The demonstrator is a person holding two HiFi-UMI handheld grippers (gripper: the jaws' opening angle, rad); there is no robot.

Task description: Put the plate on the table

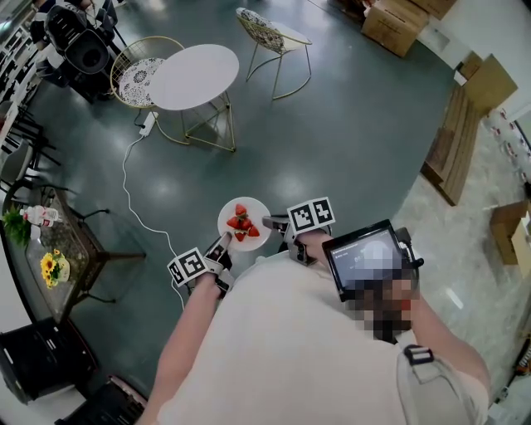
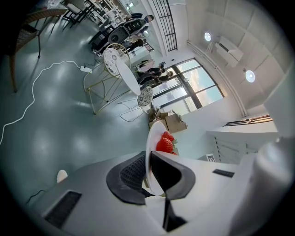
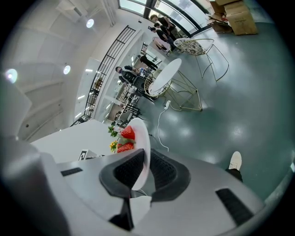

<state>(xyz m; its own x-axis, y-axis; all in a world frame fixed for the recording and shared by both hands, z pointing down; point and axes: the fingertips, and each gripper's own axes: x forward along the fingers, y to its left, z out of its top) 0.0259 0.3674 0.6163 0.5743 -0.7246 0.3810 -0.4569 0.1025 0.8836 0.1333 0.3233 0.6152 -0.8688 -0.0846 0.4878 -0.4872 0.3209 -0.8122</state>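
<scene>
round white plate (image 1: pixel 258 209) of red strawberries (image 1: pixel 241 222), rim clamped in ribbed left tool (image 1: pixel 222 246) and right tool (image 1: pixel 272 222)

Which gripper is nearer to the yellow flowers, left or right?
Left. The left gripper holds the plate by the rim on the side toward the yellow flowers; the right gripper holds the opposite rim, farther from them.

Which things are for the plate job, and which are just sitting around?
For the job: the plate, clamped by the left gripper and right gripper; the strawberries on it; the round white table.

Just lying about: wire chair, white cable, cardboard boxes, yellow flowers.
</scene>
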